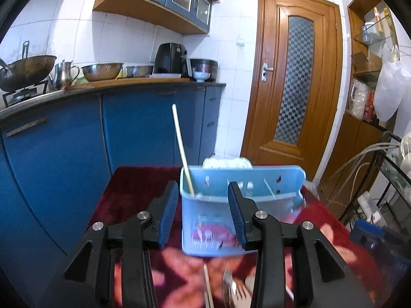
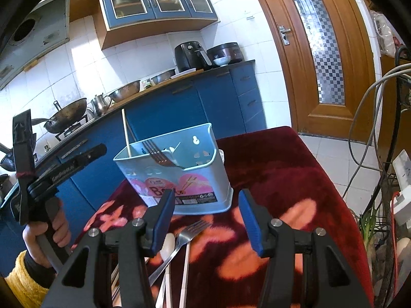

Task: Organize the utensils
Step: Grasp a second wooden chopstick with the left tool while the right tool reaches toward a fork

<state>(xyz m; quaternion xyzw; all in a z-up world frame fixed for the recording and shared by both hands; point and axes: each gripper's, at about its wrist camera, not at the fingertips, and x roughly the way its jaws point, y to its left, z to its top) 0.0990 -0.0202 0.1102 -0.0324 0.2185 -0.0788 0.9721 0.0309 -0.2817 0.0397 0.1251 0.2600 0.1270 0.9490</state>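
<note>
Right gripper (image 2: pixel 205 215) agape; glossy blue plastic caddy (image 2: pixel 177 169), possibly tilted.

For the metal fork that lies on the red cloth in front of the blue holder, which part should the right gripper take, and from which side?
Probably the fork by its neck, just behind the tines, from above. It lies flat on the red cloth, and lower down its handle crosses other utensils. The right gripper is open, above it.
</note>
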